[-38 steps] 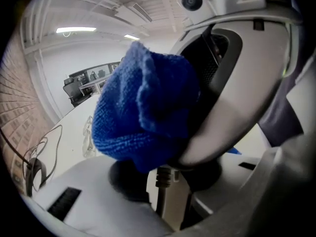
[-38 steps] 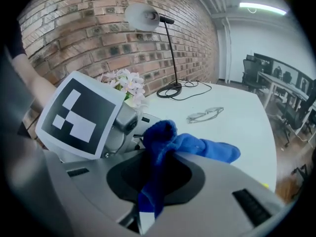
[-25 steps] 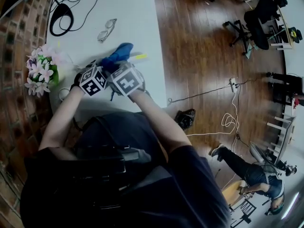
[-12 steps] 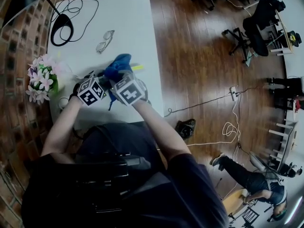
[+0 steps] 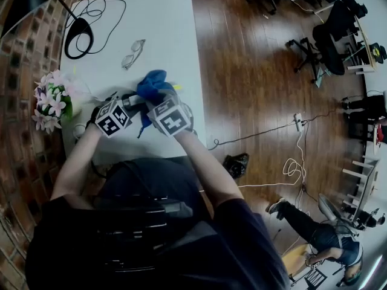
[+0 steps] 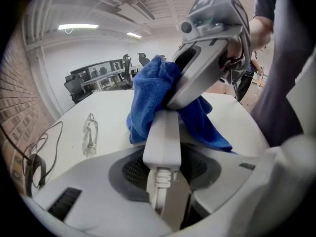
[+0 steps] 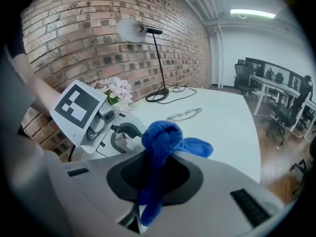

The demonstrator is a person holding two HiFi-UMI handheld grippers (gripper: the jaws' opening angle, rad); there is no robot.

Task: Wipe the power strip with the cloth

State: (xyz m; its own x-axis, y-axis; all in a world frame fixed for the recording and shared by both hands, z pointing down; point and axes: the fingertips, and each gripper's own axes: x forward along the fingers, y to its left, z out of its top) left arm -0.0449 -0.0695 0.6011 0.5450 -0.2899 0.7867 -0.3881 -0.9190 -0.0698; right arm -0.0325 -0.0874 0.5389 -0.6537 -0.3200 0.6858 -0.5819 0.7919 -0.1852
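Observation:
My left gripper point(image 6: 165, 149) is shut on the cable end of a white power strip point(image 6: 163, 132), which juts out from its jaws above the white table point(image 5: 163, 17). A blue cloth point(image 6: 150, 93) is draped against the far part of the strip. My right gripper point(image 7: 158, 167) is shut on that cloth point(image 7: 160, 135), bunched and sticking out past its jaws. In the head view the two grippers are side by side, left point(image 5: 124, 103) and right point(image 5: 158, 95), with the cloth point(image 5: 152, 83) just beyond them.
A pair of glasses point(image 5: 134, 44) lies further back on the table. A black desk lamp point(image 5: 78, 35) with a coiled cable stands at the far left corner. Pink flowers point(image 5: 54, 98) sit at the left edge. The table's right edge drops to a wooden floor point(image 5: 254, 71).
The right gripper has slid to the right with the cloth, widening its gap to the left gripper. The left gripper has kept still with the strip.

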